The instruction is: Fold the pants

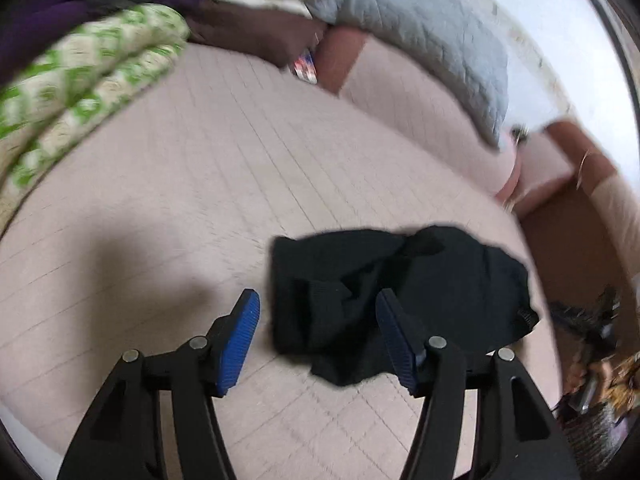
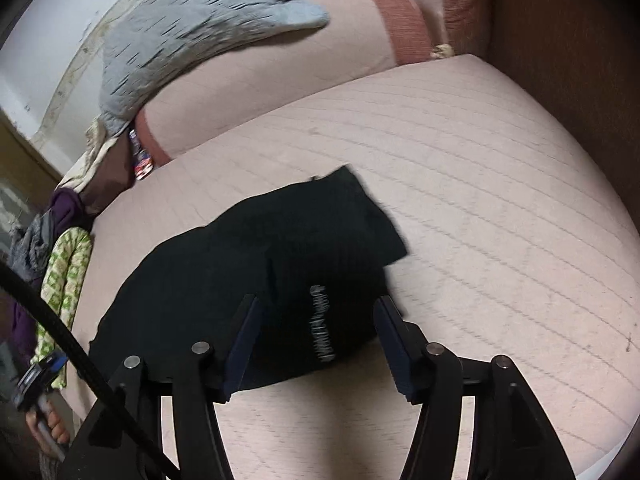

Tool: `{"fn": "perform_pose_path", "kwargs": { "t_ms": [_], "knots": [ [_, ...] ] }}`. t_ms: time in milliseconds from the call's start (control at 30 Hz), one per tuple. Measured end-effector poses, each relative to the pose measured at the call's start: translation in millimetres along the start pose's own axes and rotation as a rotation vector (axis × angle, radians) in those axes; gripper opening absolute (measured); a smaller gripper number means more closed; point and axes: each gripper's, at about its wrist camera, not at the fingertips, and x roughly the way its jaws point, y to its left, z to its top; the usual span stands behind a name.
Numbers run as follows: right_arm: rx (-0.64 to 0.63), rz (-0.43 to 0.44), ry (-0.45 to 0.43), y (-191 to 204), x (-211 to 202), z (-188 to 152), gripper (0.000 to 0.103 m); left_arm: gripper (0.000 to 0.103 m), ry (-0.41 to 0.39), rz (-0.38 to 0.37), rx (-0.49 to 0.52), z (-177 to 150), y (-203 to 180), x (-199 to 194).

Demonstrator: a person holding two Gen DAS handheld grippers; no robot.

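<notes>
Pants (image 2: 256,276) lie bunched at lower centre of the frame on the pink bed (image 2: 500,200) (soft, light, floppy) — best taken at an edge; both grippers' jaws stand apart, empty

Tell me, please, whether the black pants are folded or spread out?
Folded: the black pants lie as a compact, layered bundle on the pink quilted bed, no legs stretched out.

Place: a home bedroom
Bed: pink quilted mattress cover (image 1: 200,184)
Bedding: long pink bolster (image 2: 256,80), grey quilted blanket (image 1: 432,40), green patterned quilt (image 1: 80,80) (rolled at the edge)
Clutter: purple clothing (image 1: 48,20)
</notes>
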Motion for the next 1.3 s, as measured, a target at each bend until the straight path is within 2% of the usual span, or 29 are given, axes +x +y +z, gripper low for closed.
{"fn": "perform_pose_path", "kwargs": {
  "t_ms": [67, 133, 167, 200, 333, 567, 700, 900, 967, 1033, 1100, 1167, 1200, 1233, 1267, 1300],
  "knots": [
    [-0.018, 0.001, 0.011, 9.4, 4.3, -2.9, 0.063, 0.057, 0.054, 0.056, 0.08, -0.5, -20.9, 23.8],
    [-0.037, -0.007, 0.02, 18.8, 9.3, -7.0, 0.063, 0.035, 0.108, 0.104, 0.156, -2.8, -40.7, 46.2],
    [-0.045, -0.014, 0.021, 18.5, 9.6, -8.9, 0.063, 0.01, 0.132, 0.148, 0.188, -4.2, -47.0, 55.1],
    [-0.049, -0.022, 0.018, 17.5, 9.3, -10.1, 0.063, 0.005, 0.153, 0.197, 0.211, -5.6, -52.8, 63.2],
    [-0.022, -0.044, -0.012, 2.1, 4.1, -7.4, 0.063, 0.004, 0.108, 0.187, 0.173, 4.7, -48.9, 52.5],
    [0.077, -0.066, -0.045, -28.8, 8.3, 17.5, 0.064, 0.004, -0.02, 0.232, 0.082, 59.0, -24.4, 28.8],
    [0.1, -0.041, -0.029, -25.8, 20.2, 27.7, 0.067, 0.005, -0.017, 0.221, 0.073, 58.5, -17.6, 36.4],
    [0.056, -0.054, -0.006, -7.0, 42.1, 35.6, 0.071, 0.009, 0.07, 0.255, -0.007, 58.1, 4.9, 63.8],
    [0.055, -0.059, -0.014, -4.8, 44.0, 39.7, 0.077, 0.009, 0.061, 0.246, -0.02, 52.0, 6.1, 59.2],
    [0.029, -0.091, -0.026, -0.9, 47.3, 45.1, 0.085, 0.012, 0.041, 0.228, -0.02, 46.5, 5.6, 52.2],
    [-0.007, -0.138, -0.024, 1.8, 56.1, 49.8, 0.085, 0.019, 0.027, 0.216, -0.026, 40.6, 6.0, 46.2],
    [-0.034, -0.193, -0.003, 2.6, 70.6, 52.8, 0.085, 0.02, 0.018, 0.216, -0.029, 36.0, 5.5, 43.2],
    [-0.041, -0.206, 0.006, 1.8, 76.2, 52.9, 0.083, 0.02, 0.013, 0.221, -0.029, 33.8, 4.6, 41.8],
    [-0.054, -0.211, 0.027, 2.0, 83.5, 52.3, 0.057, 0.02, 0.008, 0.225, -0.031, 32.2, 3.8, 40.1],
    [-0.067, -0.208, 0.052, 2.5, 88.1, 52.0, 0.04, 0.02, 0.004, 0.227, -0.032, 31.2, 3.2, 37.8],
    [-0.082, -0.211, 0.096, 3.7, 93.3, 52.2, 0.031, 0.02, -0.001, 0.227, -0.035, 30.6, 2.2, 35.0]
  ]
}}
